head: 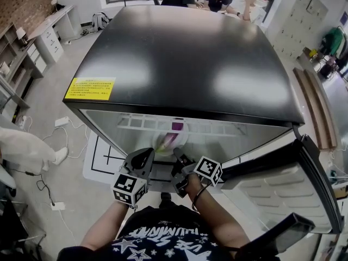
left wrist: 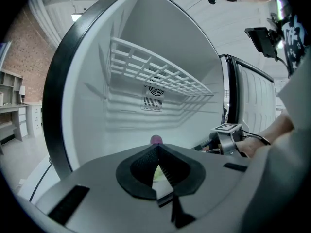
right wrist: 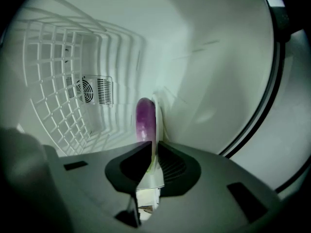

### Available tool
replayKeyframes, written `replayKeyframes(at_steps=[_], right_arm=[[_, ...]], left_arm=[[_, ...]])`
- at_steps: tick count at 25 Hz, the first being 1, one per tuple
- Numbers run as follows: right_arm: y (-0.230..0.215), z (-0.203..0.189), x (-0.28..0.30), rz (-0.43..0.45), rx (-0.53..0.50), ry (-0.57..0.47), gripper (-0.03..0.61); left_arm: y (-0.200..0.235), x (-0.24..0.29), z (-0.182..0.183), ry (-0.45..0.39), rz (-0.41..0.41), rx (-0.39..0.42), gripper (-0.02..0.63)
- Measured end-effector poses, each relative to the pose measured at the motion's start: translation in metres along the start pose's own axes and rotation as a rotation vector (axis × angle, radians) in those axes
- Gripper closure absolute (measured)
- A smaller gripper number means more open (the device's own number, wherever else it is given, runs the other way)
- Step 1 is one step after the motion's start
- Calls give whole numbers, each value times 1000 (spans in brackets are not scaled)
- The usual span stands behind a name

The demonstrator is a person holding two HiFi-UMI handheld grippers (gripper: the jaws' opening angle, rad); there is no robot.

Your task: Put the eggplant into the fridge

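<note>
**Eggplant's in the box, just haven't let go yet**

So here's where I'm at. The fridge [head: 185,64] stands with its door [head: 288,194] wide open off the fridge's right side, and the white wire shelf [left wrist: 155,74] sits high up in the fridge's cavity. Under that shelf, just inside the fridge's front opening, is a white plate [right wrist: 157,125]. The eggplant [right wrist: 144,120] is lying on it, purple end toward the fridge's back wall.

I'd call the main bit mostly done, since the eggplant is inside the fridge. What I can't tell is whether the plate is resting on the fridge floor or hanging in the air. What's left, by my read: set it down, release, back both tools out of the fridge, and probably shut the door.

Pose: both forearms [head: 106,224] reach forward, and the two tools sit side by side right at the fridge's mouth, pointing in. The right gripper [right wrist: 149,147] is rolled onto its side, so the shelf runs up the left of its view. Its claw is pinching the plate's near rim, which shows as a thin white edge clamped between the pads.

The left gripper [left wrist: 155,149] is roughly upright just beside it, claw pressed together at the tips. A pale green sliver shows in the gap behind those tips. I read that as the plate's load lying beyond, not something clamped, so I'd say that one's carrying nothing.
</note>
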State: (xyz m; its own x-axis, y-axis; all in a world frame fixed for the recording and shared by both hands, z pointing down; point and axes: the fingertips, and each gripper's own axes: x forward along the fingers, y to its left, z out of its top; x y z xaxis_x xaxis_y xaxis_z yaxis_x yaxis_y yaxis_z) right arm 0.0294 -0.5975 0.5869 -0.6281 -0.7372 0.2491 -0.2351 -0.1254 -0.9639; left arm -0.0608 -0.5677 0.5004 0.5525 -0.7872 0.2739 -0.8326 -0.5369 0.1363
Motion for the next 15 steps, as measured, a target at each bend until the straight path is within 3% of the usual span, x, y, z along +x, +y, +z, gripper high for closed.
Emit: replayKeyframes(at_steps=[6,8,15], right_arm=[[0,-5,-5,-49,-116,-2,552],[2,-6,-5,-55,-145,1,507],[-4,-9,-15,-113,-196,-22,505]], left_arm=[[-4,-10,1,-7,-15,8,606],[-5,-12,1,-9,-19,7,606],[-7,-21,1,-23,-28,11,604]])
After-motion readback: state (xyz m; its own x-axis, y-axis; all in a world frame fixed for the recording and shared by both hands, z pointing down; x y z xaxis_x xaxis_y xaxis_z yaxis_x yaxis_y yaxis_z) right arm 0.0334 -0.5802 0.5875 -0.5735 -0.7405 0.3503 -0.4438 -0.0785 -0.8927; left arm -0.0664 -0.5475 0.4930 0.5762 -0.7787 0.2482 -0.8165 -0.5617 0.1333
